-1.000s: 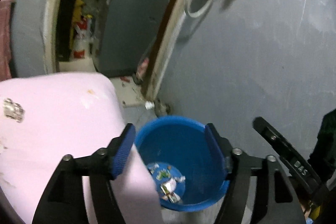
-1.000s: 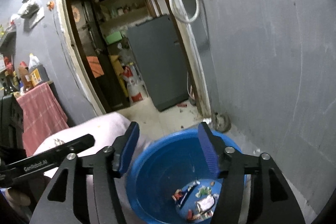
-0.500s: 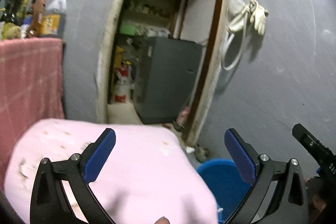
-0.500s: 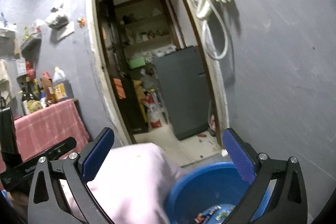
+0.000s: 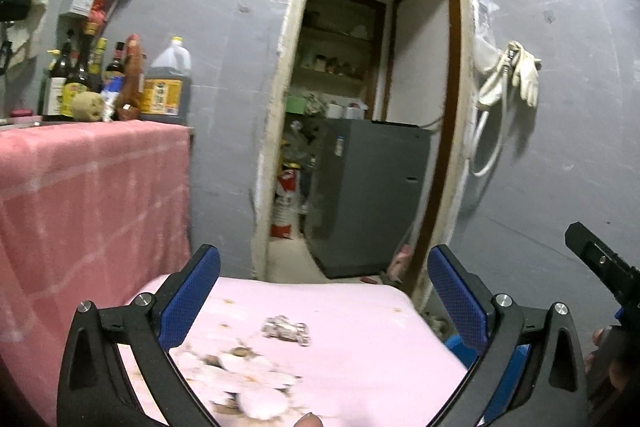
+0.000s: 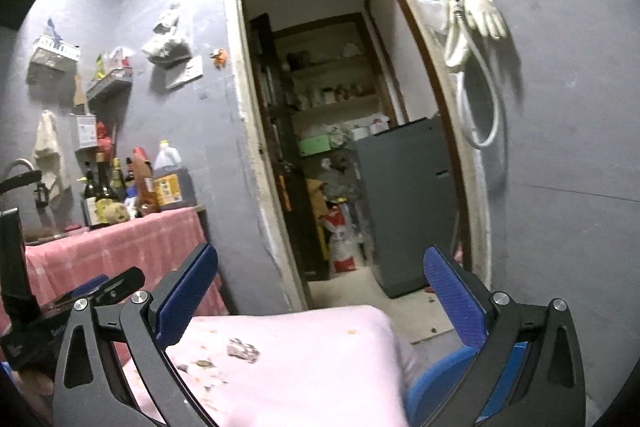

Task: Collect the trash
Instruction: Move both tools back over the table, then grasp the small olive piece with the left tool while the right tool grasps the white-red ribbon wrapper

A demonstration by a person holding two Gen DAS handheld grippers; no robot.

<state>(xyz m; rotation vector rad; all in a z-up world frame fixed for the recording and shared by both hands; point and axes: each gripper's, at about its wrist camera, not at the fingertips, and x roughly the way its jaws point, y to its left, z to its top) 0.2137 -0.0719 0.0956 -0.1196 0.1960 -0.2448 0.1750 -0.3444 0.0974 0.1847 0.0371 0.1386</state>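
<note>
A pale pink table (image 5: 352,339) (image 6: 320,355) fills the lower middle of both wrist views. A crumpled silvery wrapper (image 5: 286,329) (image 6: 242,349) lies on it, with whitish scraps and crumbs (image 5: 244,383) nearer me. My left gripper (image 5: 324,295) is open above the table, nothing between its blue pads. My right gripper (image 6: 320,293) is open too, and empty. The blue bin (image 6: 436,375) (image 5: 460,347) shows only as a rim at the table's right edge, mostly hidden behind the right fingers.
A counter under a pink cloth (image 5: 88,187) stands at left with several bottles and a jug (image 5: 166,83). A doorway (image 5: 360,131) straight ahead opens on a grey cabinet (image 5: 368,195). Gloves and a hose (image 5: 508,79) hang on the grey wall at right.
Both grippers opened wide and rose, tilting up from the bin's inside toward the doorway. The bin with its trash slid out of view at the bottom; the table top with the wrapper came in.
</note>
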